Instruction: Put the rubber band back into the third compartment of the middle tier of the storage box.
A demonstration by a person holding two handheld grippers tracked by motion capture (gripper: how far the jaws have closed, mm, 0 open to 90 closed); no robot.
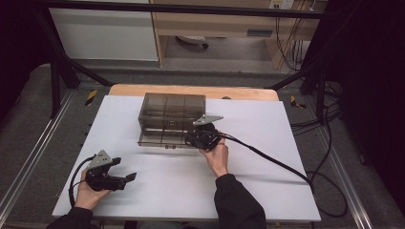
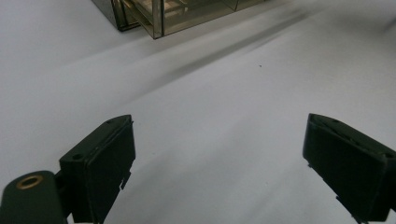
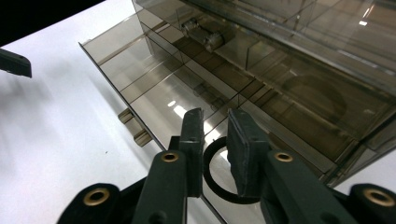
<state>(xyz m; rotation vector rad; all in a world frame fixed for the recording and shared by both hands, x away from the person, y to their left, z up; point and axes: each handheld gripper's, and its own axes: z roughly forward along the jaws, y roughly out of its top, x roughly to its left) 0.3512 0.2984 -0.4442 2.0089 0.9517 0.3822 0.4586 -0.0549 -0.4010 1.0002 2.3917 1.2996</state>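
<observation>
on white table [image 1: 267, 186]: one smoky drawer box [image 1: 172, 107], one black ring [image 3: 219, 179] between slightly parted right tool [image 3: 215, 137]; left tool [image 2: 219, 154] wide, empty.

Left gripper [image 1: 125, 180] held in left hand [image 1: 88, 190] at near-left, low, pointing level toward the right. Jaws stand wide apart in left gripper view, nothing between them. Grey three-cornered plate on top, cable loops out to the left of the hand. Left forearm enters from bottom left, dark sleeve.

Right gripper [image 1: 193, 138] held in right hand [image 1: 217, 155] further forward, near centre, pointing left and slightly away. Grey plate on top, cable trails off right. Right forearm in dark sleeve comes up from bottom centre, wrist extended. In right gripper view the jaws sit close together with a narrow gap, pads not meeting, tilted downward.
</observation>
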